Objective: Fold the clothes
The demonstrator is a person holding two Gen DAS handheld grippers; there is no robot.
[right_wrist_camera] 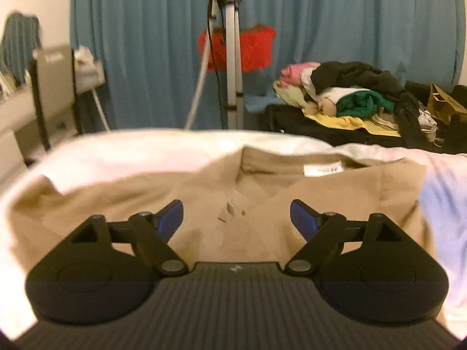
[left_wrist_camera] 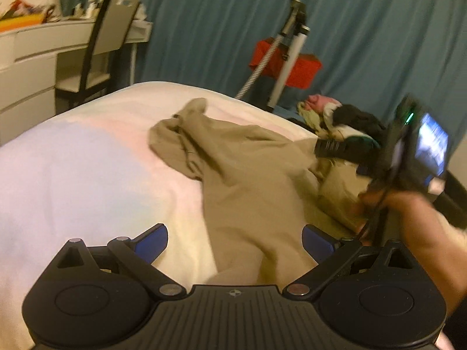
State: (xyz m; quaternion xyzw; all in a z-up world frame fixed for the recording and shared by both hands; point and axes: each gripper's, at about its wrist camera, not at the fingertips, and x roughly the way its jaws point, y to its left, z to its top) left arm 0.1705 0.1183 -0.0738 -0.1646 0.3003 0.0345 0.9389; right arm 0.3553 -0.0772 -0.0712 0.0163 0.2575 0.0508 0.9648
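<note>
A tan polo shirt (left_wrist_camera: 242,160) lies crumpled on the white bed (left_wrist_camera: 87,157). One sleeve reaches toward the far bed edge. My left gripper (left_wrist_camera: 235,239) is open and empty, its blue pads either side of the shirt's near part, just above it. In the right wrist view the shirt (right_wrist_camera: 204,204) shows its collar and white label facing me. My right gripper (right_wrist_camera: 236,217) is open and empty, hovering over the shirt's button placket. The right gripper also shows in the left wrist view (left_wrist_camera: 327,147) at the shirt's right side, held by a hand.
A pile of mixed clothes (right_wrist_camera: 350,96) lies on a dark surface beyond the bed at right. A tripod (right_wrist_camera: 232,58) and a red item (right_wrist_camera: 248,46) stand before blue curtains. A chair (left_wrist_camera: 96,43) and white desk (left_wrist_camera: 35,46) stand at left.
</note>
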